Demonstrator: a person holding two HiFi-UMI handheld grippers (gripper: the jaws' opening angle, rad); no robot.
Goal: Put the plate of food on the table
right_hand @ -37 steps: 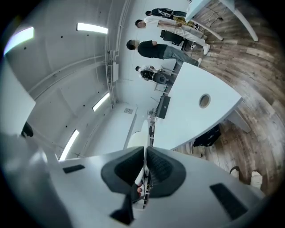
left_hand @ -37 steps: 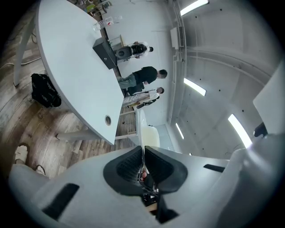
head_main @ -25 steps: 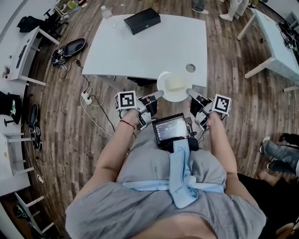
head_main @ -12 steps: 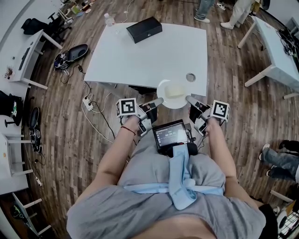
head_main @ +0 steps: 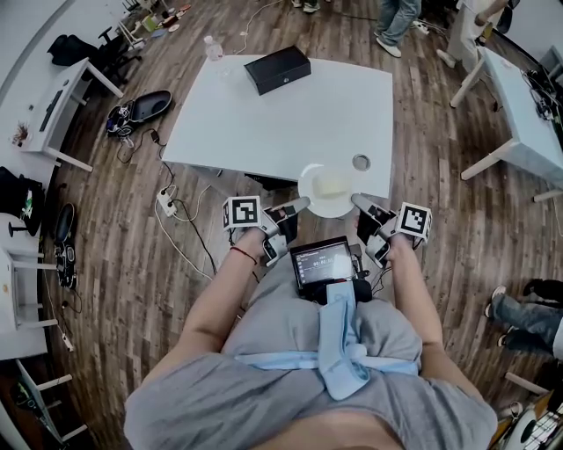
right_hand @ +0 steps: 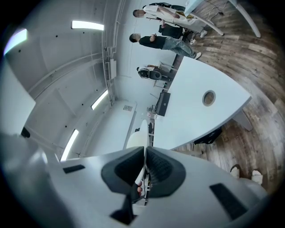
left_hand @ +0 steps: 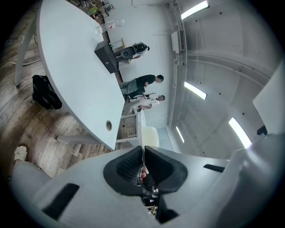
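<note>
A white plate (head_main: 327, 191) with pale food on it hangs over the near edge of the white table (head_main: 264, 110), held between both grippers. My left gripper (head_main: 301, 204) is shut on the plate's left rim. At the opposite rim my right gripper (head_main: 359, 201) is shut too. In the left gripper view the plate (left_hand: 143, 133) shows edge-on, pinched between the black pads (left_hand: 127, 167). The right gripper view has the plate (right_hand: 141, 136) edge-on too, running into its shut pads (right_hand: 162, 167).
A black box (head_main: 278, 68) and a plastic bottle (head_main: 212, 47) stand at the table's far side. A round cable hole (head_main: 361, 162) lies near the plate. Cables and a power strip (head_main: 165, 198) lie on the wooden floor at left. People (head_main: 398, 18) stand beyond the table; another white table (head_main: 528, 114) is at right.
The plate and both grippers have drifted slightly forward over the table's near edge, and the table sits lower in view. Both grips on the rim are unchanged.
</note>
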